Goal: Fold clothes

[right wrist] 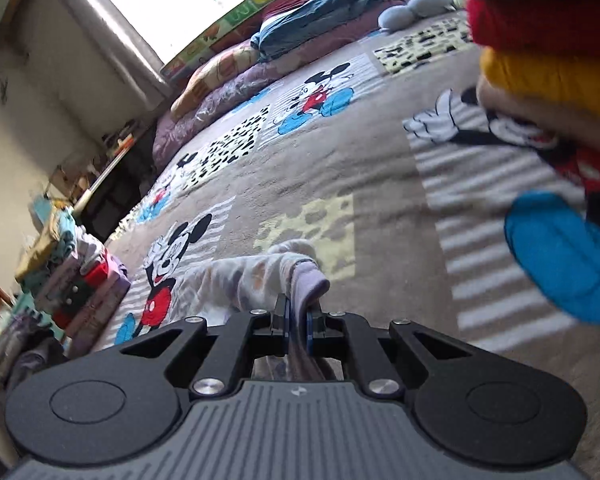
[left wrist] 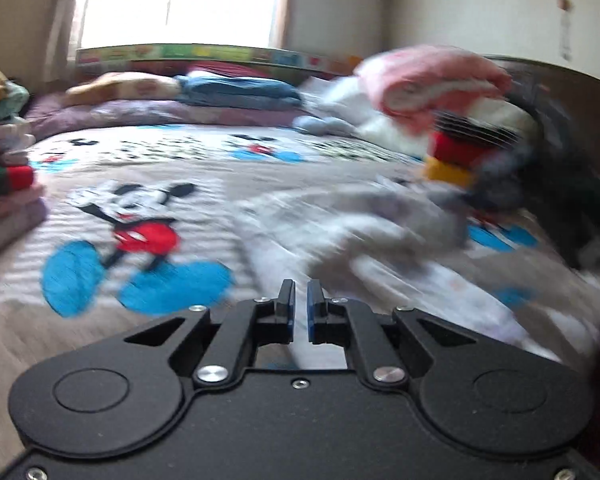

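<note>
On the bed (right wrist: 340,168), a pale printed garment (right wrist: 260,276) is clamped in the right claw (right wrist: 299,320), its rest trailing unfolded. Nearly together and empty, the left claw (left wrist: 300,312) is held above. A folded stack (right wrist: 80,280) is seen; a pile (left wrist: 460,128) seems left.

We saw daylight pour through the window (left wrist: 180,0), blown out to plain white in both views; the bedspread (right wrist: 340,168) lay evenly lit with soft shadows; the left wrist view was smeared by motion blur, worst over the pale garment (left wrist: 360,232) and the pile at right (left wrist: 460,120); the right wrist view stayed sharper, tilted, its edges bent by fisheye distortion.
</note>
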### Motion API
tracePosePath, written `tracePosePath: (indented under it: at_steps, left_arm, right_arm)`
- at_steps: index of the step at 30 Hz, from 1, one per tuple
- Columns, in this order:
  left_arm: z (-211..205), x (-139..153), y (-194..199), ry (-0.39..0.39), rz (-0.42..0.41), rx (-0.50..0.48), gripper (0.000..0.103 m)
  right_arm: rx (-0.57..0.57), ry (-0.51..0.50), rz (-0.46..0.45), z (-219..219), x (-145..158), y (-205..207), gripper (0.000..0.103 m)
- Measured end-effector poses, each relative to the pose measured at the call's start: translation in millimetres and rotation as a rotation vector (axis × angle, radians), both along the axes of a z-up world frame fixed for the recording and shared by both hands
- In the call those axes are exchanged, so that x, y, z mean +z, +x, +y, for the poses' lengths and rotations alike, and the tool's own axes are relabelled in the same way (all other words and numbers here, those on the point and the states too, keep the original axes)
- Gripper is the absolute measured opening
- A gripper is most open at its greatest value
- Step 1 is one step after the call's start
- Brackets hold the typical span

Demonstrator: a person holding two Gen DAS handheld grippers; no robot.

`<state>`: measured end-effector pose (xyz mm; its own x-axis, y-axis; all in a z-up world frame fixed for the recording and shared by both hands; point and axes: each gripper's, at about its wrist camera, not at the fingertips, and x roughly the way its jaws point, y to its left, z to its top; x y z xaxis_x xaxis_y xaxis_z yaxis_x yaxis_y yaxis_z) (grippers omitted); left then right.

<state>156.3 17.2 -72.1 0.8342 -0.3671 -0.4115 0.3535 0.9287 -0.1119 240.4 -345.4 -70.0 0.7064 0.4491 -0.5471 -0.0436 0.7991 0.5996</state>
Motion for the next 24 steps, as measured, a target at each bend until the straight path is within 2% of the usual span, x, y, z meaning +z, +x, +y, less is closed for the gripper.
tracePosePath:
  at_steps: [5, 11, 20, 24]
  left_arm:
    - [-5.7, 1.0, 58.8, 0.036, -0.017, 0.028, 0.003]
    - [-15.2, -12.4, 138.3, 0.054, 0.019, -0.023, 0.003]
    - [-36.1, -40.5, 183.5, 0.142, 0.182, -0.144, 0.002]
    - [-28.0, -39.9, 184.0, 0.097, 0.203, -0.143, 0.003]
  right_arm:
    - [0.005, 0.045, 0.001, -2.4, -11.2, 4.7, 0.009]
    - [0.021, 0.092, -0.006, -10.1, -18.8, 8.3, 0.009]
    - [0.002, 0.255, 0.012, -30.3, -38.3, 4.1, 0.009]
    - [0.004, 0.315, -0.004, -24.9, -26.3, -1.2, 0.009]
